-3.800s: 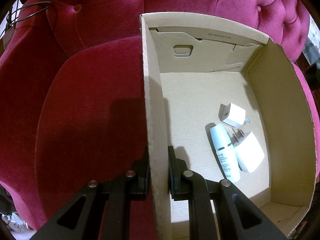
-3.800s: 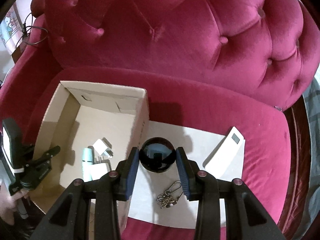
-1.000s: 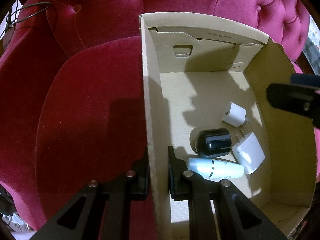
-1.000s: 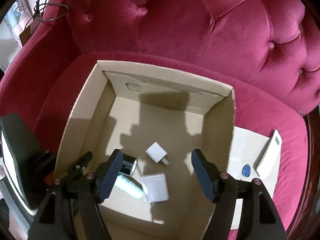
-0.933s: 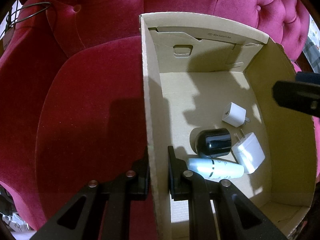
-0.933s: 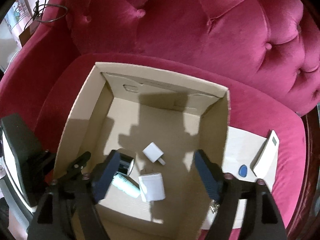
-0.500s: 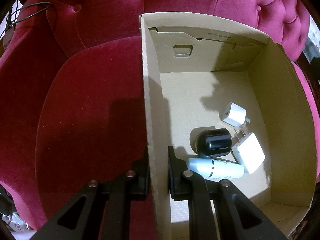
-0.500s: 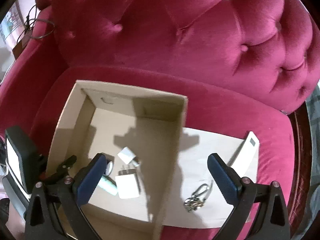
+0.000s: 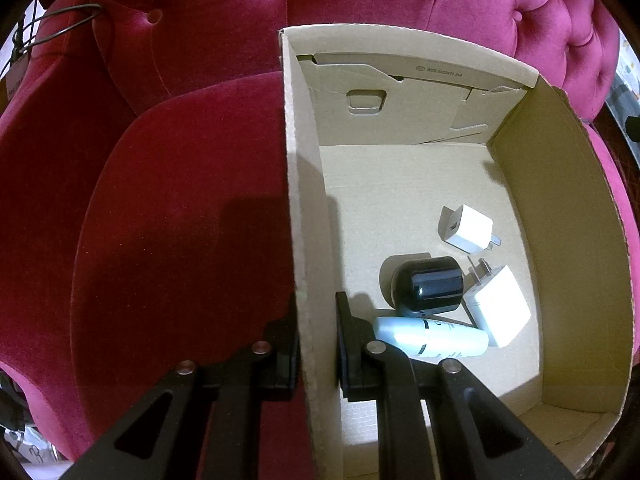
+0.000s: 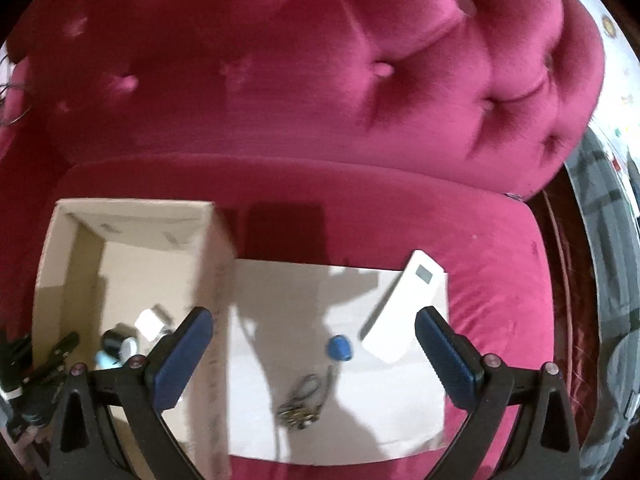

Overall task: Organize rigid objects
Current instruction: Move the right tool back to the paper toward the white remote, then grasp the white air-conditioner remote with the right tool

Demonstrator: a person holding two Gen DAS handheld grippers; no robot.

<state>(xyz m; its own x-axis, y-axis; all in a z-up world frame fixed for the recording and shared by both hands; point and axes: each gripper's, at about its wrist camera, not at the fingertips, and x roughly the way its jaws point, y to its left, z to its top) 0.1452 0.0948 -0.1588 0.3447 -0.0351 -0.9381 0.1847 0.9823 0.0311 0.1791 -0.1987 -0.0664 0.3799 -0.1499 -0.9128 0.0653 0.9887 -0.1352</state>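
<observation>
My left gripper (image 9: 316, 344) is shut on the left wall of an open cardboard box (image 9: 304, 216). Inside lie a black round device (image 9: 430, 285), a pale blue-white bottle (image 9: 432, 342) and two white plug adapters (image 9: 468, 229) (image 9: 496, 306). My right gripper (image 10: 312, 356) is wide open and empty above a white sheet (image 10: 280, 300) to the right of the box (image 10: 212, 264). On the sheet lie a white power bank (image 10: 404, 312), a blue tag (image 10: 340, 347) and a key bunch (image 10: 302, 400).
Everything rests on the seat of a red tufted velvet sofa (image 10: 360, 80). Its backrest rises behind the box (image 9: 400, 4). A wire loop (image 9: 60, 20) hangs at the far left. Grey patterned fabric (image 10: 608, 240) lies beyond the sofa's right edge.
My right gripper let go of the black round device in the box, opened wide, and swung right out of the box to above the white sheet. The left gripper stayed put.
</observation>
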